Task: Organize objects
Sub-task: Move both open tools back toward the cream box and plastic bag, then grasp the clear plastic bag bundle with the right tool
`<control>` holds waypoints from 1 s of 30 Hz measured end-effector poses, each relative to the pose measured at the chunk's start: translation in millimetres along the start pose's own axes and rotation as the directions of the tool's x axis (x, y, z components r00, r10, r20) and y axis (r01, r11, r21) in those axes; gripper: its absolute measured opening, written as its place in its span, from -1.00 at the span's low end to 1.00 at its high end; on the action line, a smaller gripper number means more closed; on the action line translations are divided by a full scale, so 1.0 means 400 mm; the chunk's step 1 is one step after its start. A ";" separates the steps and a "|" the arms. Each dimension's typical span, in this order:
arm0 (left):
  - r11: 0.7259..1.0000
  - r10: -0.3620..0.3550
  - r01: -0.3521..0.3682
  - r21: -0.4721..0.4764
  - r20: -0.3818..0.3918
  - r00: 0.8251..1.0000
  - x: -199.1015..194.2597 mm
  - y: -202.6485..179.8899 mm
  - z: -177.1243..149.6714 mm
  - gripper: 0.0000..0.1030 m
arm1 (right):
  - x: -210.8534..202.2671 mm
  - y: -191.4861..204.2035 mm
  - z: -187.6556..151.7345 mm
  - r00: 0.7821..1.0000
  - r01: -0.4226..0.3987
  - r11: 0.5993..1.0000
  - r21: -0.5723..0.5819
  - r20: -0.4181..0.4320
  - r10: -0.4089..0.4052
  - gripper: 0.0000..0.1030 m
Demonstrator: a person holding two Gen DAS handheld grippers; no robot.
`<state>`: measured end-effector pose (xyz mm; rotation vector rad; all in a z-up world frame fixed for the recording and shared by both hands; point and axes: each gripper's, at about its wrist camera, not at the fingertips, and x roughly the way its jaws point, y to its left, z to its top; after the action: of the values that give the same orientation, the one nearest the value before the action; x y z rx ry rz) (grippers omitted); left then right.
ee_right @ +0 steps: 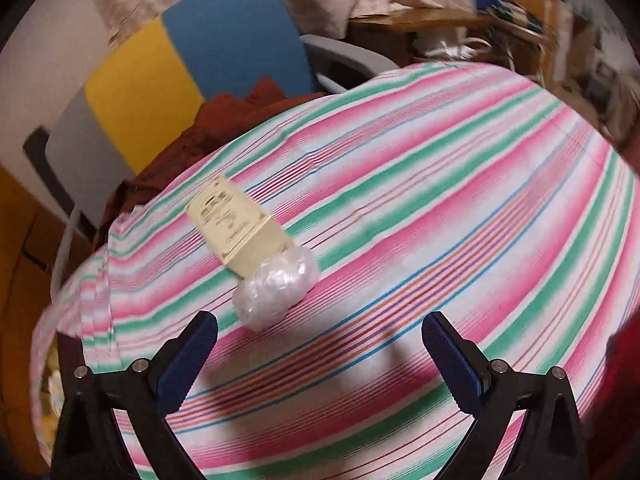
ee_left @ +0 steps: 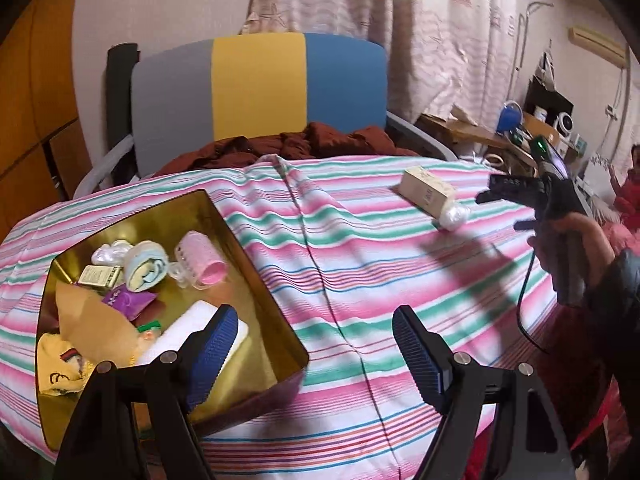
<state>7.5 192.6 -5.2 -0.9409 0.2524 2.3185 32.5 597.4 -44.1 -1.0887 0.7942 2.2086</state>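
Right gripper (ee_right: pixel 320 354) hangs wide open just short of the bubble-wrap ball (ee_right: pixel 276 290) touching the cream box (ee_right: pixel 240 228), while the left gripper (ee_left: pixel 314 350), also spread wide, hovers beside the gold tin (ee_left: pixel 256 240).

Beyond my striped tablecloth (ee_left: pixel 360 248) stands a grey, yellow and blue chair (ee_left: pixel 256 84); pale curtains (ee_left: pixel 420 20) hang far right.

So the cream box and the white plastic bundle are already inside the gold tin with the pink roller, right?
Not quite. The cream box and white plastic bundle lie out on the striped cloth, touching each other. Only the pink roller is inside the gold tin, as the left wrist view shows.
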 end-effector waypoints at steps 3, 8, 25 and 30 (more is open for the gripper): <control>1.000 -0.014 0.014 0.005 -0.005 1.000 0.000 -0.011 -0.006 0.58 | 0.009 0.019 -0.011 1.000 0.012 0.999 -0.046 -0.011 -0.012 0.99; 1.000 -0.010 0.010 -0.023 -0.013 1.000 0.005 -0.008 -0.005 0.58 | 0.021 0.034 -0.021 0.999 0.015 0.995 -0.098 -0.027 -0.017 0.99; 1.000 0.011 -0.011 -0.011 0.010 1.000 0.030 -0.032 0.059 0.58 | 0.039 0.082 -0.033 0.999 0.037 0.976 -0.212 -0.028 -0.044 0.99; 1.000 0.007 -0.007 0.003 -0.003 1.000 0.049 -0.041 0.066 0.58 | 0.049 0.101 -0.041 0.998 0.050 0.965 -0.257 -0.031 -0.059 0.99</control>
<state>-8.4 224.9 1.4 -0.9434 0.2610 2.3225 2.6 562.7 -57.6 -1.2627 0.4954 2.2946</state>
